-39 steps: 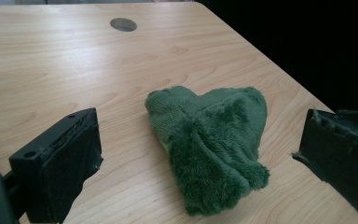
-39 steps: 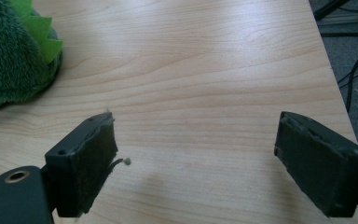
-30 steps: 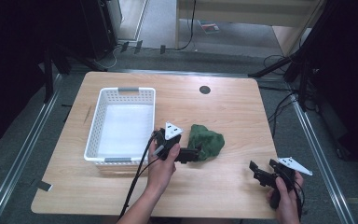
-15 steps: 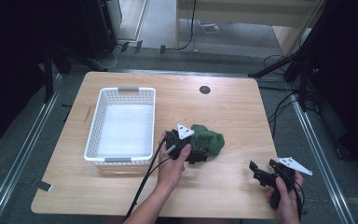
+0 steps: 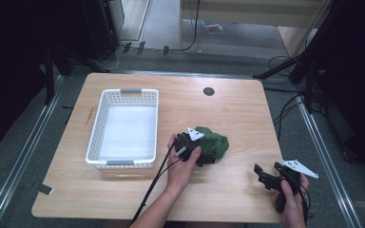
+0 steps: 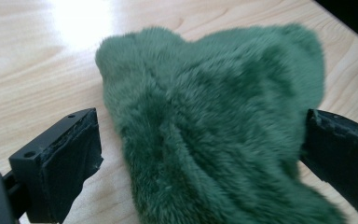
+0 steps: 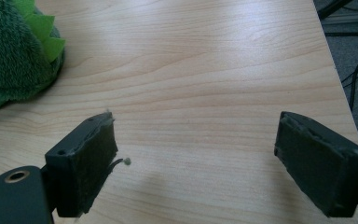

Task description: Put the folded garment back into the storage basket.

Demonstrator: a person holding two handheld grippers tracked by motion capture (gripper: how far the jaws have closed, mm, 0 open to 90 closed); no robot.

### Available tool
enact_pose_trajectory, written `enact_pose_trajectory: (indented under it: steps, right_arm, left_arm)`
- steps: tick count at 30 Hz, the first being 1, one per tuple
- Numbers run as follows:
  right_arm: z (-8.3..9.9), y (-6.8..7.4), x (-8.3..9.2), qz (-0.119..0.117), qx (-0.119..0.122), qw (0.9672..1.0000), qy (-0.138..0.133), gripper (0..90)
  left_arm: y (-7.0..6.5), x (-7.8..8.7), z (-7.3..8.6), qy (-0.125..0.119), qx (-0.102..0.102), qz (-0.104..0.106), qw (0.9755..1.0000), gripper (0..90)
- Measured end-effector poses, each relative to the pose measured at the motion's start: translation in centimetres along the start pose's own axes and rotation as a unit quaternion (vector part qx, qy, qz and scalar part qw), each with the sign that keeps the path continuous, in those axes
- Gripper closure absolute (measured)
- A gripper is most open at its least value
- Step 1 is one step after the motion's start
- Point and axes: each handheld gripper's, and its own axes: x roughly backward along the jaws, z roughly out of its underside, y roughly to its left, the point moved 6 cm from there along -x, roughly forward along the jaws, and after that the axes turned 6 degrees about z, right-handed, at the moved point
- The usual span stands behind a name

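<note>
Green plush toy (image 5: pixel 214 144) lies on the tabletop (image 5: pixel 237 111) a little right of centre, just beside the white basket (image 5: pixel 123 128), which stands empty to its left. The relation that matters is between the toy and the left tool (image 5: pixel 200 156): in the left gripper view the furry green mass (image 6: pixel 214 140) sits squarely between the two black jaws, which stand wide to either side of it, the right one at the fur's edge and the left one with a sliver of bare wood showing before the fur. The toy's near end reaches toward the camera and its bulk runs away from the tool, so closing should catch a thick fold of fur. The left hand is plainly the nearer one; the right tool (image 5: pixel 264 175) rests well apart at the tabletop's near right corner, its jaws also spread wide over bare wood, with the toy's edge (image 7: pixel 14 56) showing off to its upper left. Compared with a second ago, the left tool has moved rightward from the basket's corner and in over the toy, while the right tool has stayed where it was. My judgement is that the grasp is about to close, with the basket the likely destination.
</note>
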Motion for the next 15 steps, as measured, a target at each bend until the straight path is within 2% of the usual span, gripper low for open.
enact_pose_trajectory:
  steps: [8,11,13,15]
  right_arm:
    - [0.0,0.0,0.0,-0.002,0.002,1.0000,0.000,13.0]
    - [0.0,0.0,0.0,-0.001,0.003,1.0000,0.000,13.0]
    - [0.0,0.0,0.0,-0.001,0.003,1.0000,0.000,13.0]
    - [0.0,0.0,0.0,-0.001,0.004,1.0000,0.000,13.0]
  left_arm:
    - [-0.6,-0.8,0.5,0.007,-0.015,0.001,0.9999,0.0]
    - [-0.9,-1.3,1.0,0.023,-0.026,-0.012,0.9993,0.4]
    - [-0.9,-1.6,1.4,0.035,-0.034,-0.027,0.9984,6.2]
    - [-0.9,-1.6,1.6,0.041,-0.033,-0.029,0.9982,8.7]
